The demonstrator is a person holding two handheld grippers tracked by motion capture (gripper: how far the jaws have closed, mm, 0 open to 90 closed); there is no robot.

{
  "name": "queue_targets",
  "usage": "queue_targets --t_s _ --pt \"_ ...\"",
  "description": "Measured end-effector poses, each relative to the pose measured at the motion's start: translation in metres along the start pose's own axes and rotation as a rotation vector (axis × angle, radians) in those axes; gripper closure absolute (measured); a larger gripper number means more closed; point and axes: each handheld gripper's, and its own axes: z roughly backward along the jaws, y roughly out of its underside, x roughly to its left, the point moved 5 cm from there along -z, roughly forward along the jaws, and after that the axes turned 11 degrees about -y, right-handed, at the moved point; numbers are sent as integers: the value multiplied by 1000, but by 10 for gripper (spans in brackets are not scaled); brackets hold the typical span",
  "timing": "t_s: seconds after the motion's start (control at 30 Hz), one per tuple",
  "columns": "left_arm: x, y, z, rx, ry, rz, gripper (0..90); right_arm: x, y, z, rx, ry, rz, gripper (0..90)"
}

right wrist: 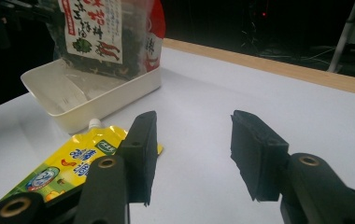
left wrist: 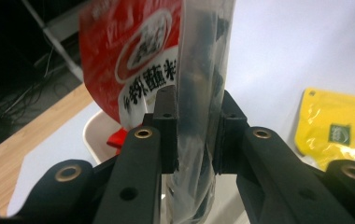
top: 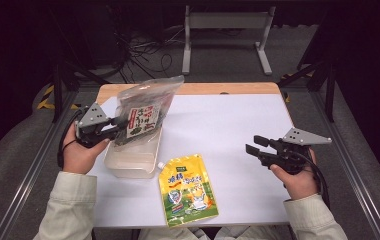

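Step in hand: the left gripper holds a clear bag with a printed label above the white tub; I judge that the bag is being put into the tub.
Bag: it hangs tilted, the lower part over the tub opening and the top leaning toward the far wooden edge of the table. Whether its bottom already touches the inside of the tub, I cannot tell.
Left gripper: its jaws are narrow and pinch the bag by its side edge; in the left gripper view the plastic is pressed flat between the two pads.
Right gripper: it holds nothing and its jaws stand fairly wide apart.
Yellow pouch: it lies flat near the front edge of the table, just beside the tub on the right, not touched.
Next move: probably lower the bag until it rests in the tub, then loosen the jaws. The bag is soft and taller than the tub, so it may lean over the rim.
Left hand pose: near the left edge of the table, the gripper pointing level toward the bag.
Right hand pose: low over the right part of the table, the gripper pointing left toward the middle.
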Motion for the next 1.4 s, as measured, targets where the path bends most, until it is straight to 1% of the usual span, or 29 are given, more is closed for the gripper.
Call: queue_targets --t_s 0.13,0.17,0.23,0.37,0.4,0.5,0.53,0.6,0.67,0.77,0.8,0.83,0.9,0.97,1.03,1.07,1.17,1.2,1.23,1.3,1.37,1.4 --pt "2 2 -1 -15 4 19 756 -1 0 1 -2 2 -2 510" --pt "3 3 -2 -19 1 33 756 -1 0 1 -2 0 -2 509" --pt "4 3 -1 -25 -5 48 757 -1 1 0 0 -1 -1 508" --pt "5 1 0 -79 3 82 760 0 1 -1 0 -3 -2 506" --pt "6 1 1 -86 8 89 760 0 0 0 -1 -2 -1 506" --pt "8 0 4 -122 18 91 761 -1 1 0 -3 1 -2 504" --pt "10 0 6 -140 20 87 761 -1 1 0 -2 2 -2 504" --pt "12 -2 10 -206 41 118 762 -1 1 0 0 1 -4 503" --pt "13 -4 12 -223 33 107 763 -1 2 0 1 -1 -6 502" --pt "14 -5 9 -239 25 97 763 -1 3 0 3 1 -7 500" --pt "14 -5 8 -244 25 114 763 -2 3 0 3 2 -8 500" --pt "15 -4 7 -247 23 117 763 -1 3 1 3 4 -12 500" --pt "17 -1 4 -237 22 113 763 -1 3 1 3 4 -11 499" --pt "16 5 -2 -211 35 108 762 -1 3 1 2 4 -12 498" --pt "17 10 -7 -205 40 106 762 -1 3 1 2 3 -13 497" --pt "17 11 -8 -208 47 109 762 -1 4 1 3 3 -13 497" --pt "19 15 -8 -198 52 108 761 -1 3 1 2 1 -13 496" --pt "19 17 -7 -183 52 109 761 -1 3 1 1 1 -14 496" --pt "20 20 -7 -170 57 118 761 -1 3 1 1 0 -14 495" --pt "21 23 -5 -126 48 130 761 -1 3 1 0 -2 -14 492" --pt "21 26 -3 -87 55 134 761 -1 3 0 0 -1 -11 490" --pt "21 27 -3 -65 48 134 762 -1 3 -1 1 -1 -11 488"
